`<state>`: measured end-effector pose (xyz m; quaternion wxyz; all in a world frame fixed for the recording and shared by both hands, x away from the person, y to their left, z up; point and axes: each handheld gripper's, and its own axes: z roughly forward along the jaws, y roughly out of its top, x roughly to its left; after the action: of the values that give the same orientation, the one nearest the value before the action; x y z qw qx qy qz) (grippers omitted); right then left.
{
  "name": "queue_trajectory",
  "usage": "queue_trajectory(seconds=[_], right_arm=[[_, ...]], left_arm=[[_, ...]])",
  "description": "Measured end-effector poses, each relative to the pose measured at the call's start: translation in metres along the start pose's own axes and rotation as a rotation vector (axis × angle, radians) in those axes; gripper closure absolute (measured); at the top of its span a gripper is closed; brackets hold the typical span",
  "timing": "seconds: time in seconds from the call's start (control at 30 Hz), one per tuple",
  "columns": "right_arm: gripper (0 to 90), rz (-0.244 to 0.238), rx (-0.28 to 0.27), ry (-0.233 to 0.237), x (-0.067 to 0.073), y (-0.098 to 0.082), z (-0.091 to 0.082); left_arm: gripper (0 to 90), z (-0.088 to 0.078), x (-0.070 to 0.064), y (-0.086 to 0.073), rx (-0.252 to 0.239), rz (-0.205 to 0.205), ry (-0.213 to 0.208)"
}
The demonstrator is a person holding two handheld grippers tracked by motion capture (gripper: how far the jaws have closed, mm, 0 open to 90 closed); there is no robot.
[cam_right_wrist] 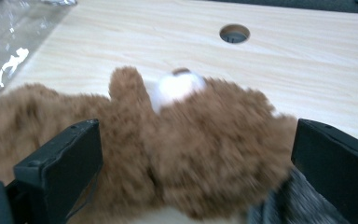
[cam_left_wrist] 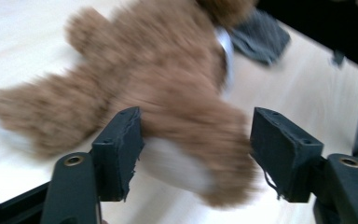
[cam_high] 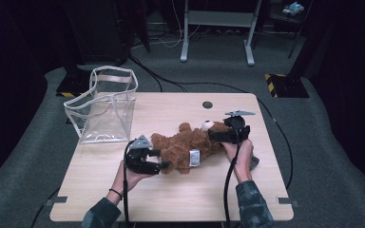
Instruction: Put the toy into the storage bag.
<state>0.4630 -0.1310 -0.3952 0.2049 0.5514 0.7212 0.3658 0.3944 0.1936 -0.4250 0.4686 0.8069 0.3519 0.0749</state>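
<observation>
A clear plastic bag [cam_high: 103, 107] stood open at the table's [cam_high: 171, 199] left, empty. The left gripper [cam_left_wrist: 196, 156] was open around a leg of the brown teddy bear [cam_high: 187, 145], which lay at the middle. The right gripper [cam_right_wrist: 193, 163] straddled its head; I could not tell if it pressed. Bagging seemed not yet done.

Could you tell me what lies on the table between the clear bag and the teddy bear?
Nothing: in the high view, bare wooden table separates the clear bag from the teddy bear.
</observation>
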Motion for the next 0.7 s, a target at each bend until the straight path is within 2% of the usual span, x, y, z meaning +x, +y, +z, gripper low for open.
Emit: queue_trajectory(seconds=[0.07,0.1,0.13,0.2,0.23,0.3,0.33,0.37,0.43,0.57,0.7], right_arm=[[0.3,0.008,0.012,0.010,0.004,0.003,0.007],[0.1,0.000,0.018,0.014,0.006,0.004,0.011],[0.0,-0.005,0.033,0.006,0.009,0.004,0.015],[0.0,-0.020,0.057,0.025,0.012,0.002,0.021],[0.0,-0.038,0.074,0.025,0.015,-0.001,0.023],[0.0,-0.066,0.096,0.023,0.018,-0.008,0.026],[0.0,-0.066,0.096,0.023,0.018,-0.008,0.026],[0.0,-0.089,0.112,0.018,0.018,-0.018,0.026],[0.0,-0.107,0.105,0.023,0.015,-0.026,0.026],[0.0,-0.118,0.109,0.033,0.008,-0.041,0.021],[0.0,-0.133,0.112,0.051,0.001,-0.054,0.015]], left_arm=[[30.8,-0.003,0.007,0.006,-0.010,-0.012,0.030],[30.4,-0.003,0.007,0.006,-0.010,-0.012,0.030],[29.9,-0.002,0.013,0.009,-0.007,-0.034,0.049],[29.6,-0.001,0.019,0.011,0.002,-0.038,0.078],[29.3,0.000,0.021,0.011,-0.005,-0.055,0.079],[28.8,0.000,0.025,0.010,0.002,-0.056,0.091],[28.7,0.000,0.025,0.010,0.002,-0.056,0.091],[28.6,0.001,0.027,0.009,0.006,-0.060,0.104],[28.5,0.001,0.028,0.009,0.007,-0.058,0.114],[28.3,0.006,0.033,0.010,0.015,-0.062,0.140],[28.0,0.013,0.034,0.013,0.029,-0.044,0.158]])
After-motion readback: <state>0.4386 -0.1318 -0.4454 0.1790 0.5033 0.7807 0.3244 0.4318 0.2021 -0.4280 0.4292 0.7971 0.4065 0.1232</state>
